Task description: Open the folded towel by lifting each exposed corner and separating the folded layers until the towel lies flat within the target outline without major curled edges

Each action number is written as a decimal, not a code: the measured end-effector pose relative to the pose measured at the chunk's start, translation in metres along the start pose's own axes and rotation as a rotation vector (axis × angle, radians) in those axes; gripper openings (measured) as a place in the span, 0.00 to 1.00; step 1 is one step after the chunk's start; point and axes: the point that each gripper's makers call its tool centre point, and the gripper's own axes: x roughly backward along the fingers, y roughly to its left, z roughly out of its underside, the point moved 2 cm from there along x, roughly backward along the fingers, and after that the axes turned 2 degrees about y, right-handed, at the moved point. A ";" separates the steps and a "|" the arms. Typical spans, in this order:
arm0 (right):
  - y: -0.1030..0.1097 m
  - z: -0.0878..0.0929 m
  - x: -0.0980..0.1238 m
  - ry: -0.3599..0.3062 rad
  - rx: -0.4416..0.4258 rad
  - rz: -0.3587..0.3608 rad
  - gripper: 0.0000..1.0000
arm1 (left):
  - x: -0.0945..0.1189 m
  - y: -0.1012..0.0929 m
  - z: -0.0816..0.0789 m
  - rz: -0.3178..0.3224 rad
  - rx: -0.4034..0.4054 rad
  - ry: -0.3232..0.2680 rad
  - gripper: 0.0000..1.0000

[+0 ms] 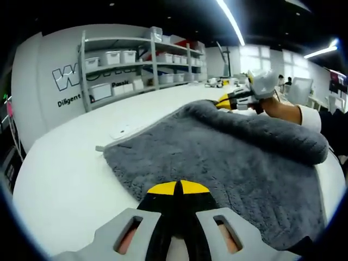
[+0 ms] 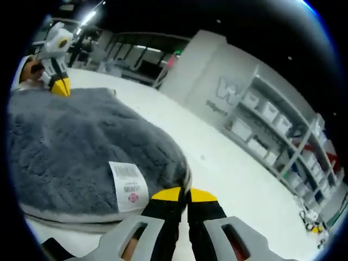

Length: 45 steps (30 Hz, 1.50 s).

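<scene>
A grey fluffy towel [image 1: 217, 157] lies on the white table [image 1: 70, 174], its far right side rolled into a thick fold [image 1: 283, 138]. My left gripper [image 1: 178, 188] has its yellow-tipped jaws pressed together at the towel's near edge, pinching it. My right gripper [image 1: 231, 100], held by a gloved hand, sits at the towel's far corner. In the right gripper view the towel [image 2: 70, 147] bulges up, and a white label [image 2: 129, 193] hangs at its edge. There my right gripper [image 2: 185, 194] is shut on that edge, and my left gripper [image 2: 60, 84] meets the towel's far edge.
Grey shelving with white storage bins [image 1: 136, 62] stands against the wall beyond the table. The same shelving [image 2: 283, 130] appears in the right gripper view. Bare white tabletop [image 2: 217, 152] stretches beside the towel. A person's white sleeve [image 1: 310, 117] reaches in from the right.
</scene>
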 end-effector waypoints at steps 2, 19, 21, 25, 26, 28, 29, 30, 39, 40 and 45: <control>-0.002 0.000 -0.002 -0.004 0.005 0.010 0.00 | 0.000 0.000 0.000 -0.001 0.003 -0.001 0.00; -0.020 0.004 -0.017 -0.028 0.093 0.052 0.00 | 0.000 -0.001 0.001 -0.009 0.004 -0.006 0.00; -0.020 0.004 -0.018 -0.036 0.079 0.037 0.00 | 0.000 0.001 0.000 -0.010 0.002 -0.006 0.00; -0.021 0.004 -0.020 -0.055 0.071 0.019 0.00 | 0.000 0.001 0.001 -0.011 0.003 -0.005 0.00; -0.022 0.004 -0.021 -0.058 0.064 0.014 0.00 | 0.000 0.001 0.001 -0.012 0.002 -0.005 0.00; -0.024 0.005 -0.021 -0.068 0.043 0.000 0.00 | -0.001 0.001 0.001 -0.014 0.000 -0.002 0.00; -0.025 0.005 -0.022 -0.075 0.040 -0.005 0.00 | -0.001 0.002 0.000 -0.015 0.000 -0.002 0.00; -0.025 0.005 -0.022 -0.078 0.037 -0.007 0.00 | -0.001 0.004 0.000 -0.016 -0.001 -0.002 0.00; -0.035 0.000 -0.018 -0.160 -0.064 -0.044 0.00 | -0.002 0.006 -0.001 -0.018 -0.002 -0.002 0.00; -0.037 0.001 -0.018 -0.157 -0.080 -0.044 0.00 | -0.002 0.007 -0.001 -0.018 -0.003 -0.002 0.00; -0.037 0.004 -0.007 -0.186 -0.169 -0.081 0.02 | -0.002 0.008 -0.001 -0.016 -0.001 -0.004 0.00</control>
